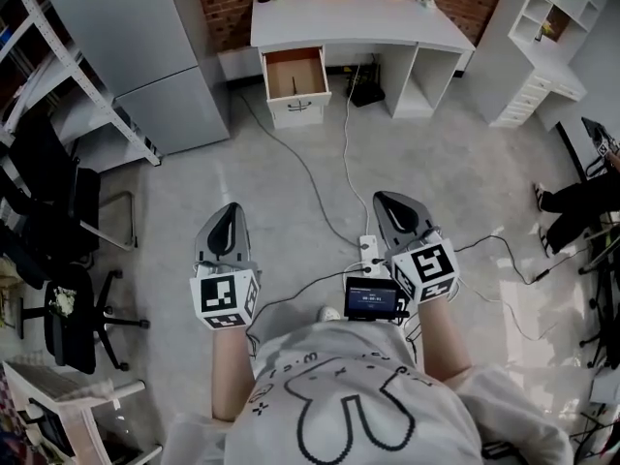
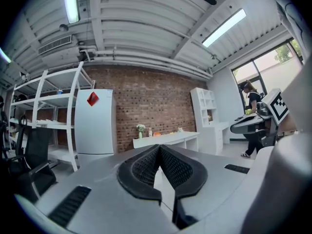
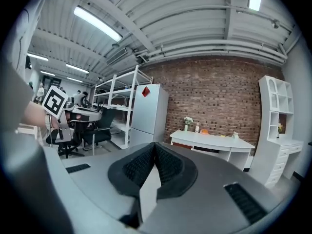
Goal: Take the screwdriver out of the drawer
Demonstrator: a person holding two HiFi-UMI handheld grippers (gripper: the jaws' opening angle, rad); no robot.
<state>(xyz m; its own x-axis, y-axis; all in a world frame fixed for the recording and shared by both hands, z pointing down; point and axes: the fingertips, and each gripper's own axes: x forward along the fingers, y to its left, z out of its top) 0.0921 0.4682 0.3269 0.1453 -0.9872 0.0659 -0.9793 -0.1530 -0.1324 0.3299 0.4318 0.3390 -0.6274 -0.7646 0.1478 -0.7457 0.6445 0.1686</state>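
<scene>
Left gripper (image 1: 232, 207), right gripper (image 1: 381, 199) closed; cables (image 1: 345, 153) before drawer (image 1: 296, 74)

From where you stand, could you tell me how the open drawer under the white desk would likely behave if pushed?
The drawer stands pulled out of the white desk, so it would probably slide straight back rather than tip. Its brown inside looks nearly bare, so it is likely light and easily slammed.

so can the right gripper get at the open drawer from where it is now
Probably not yet. The right gripper, jaws shut and empty, is well short of the open drawer in the white desk, with floor between them. Only cables lie there, so stepping closer looks unobstructed.
</scene>
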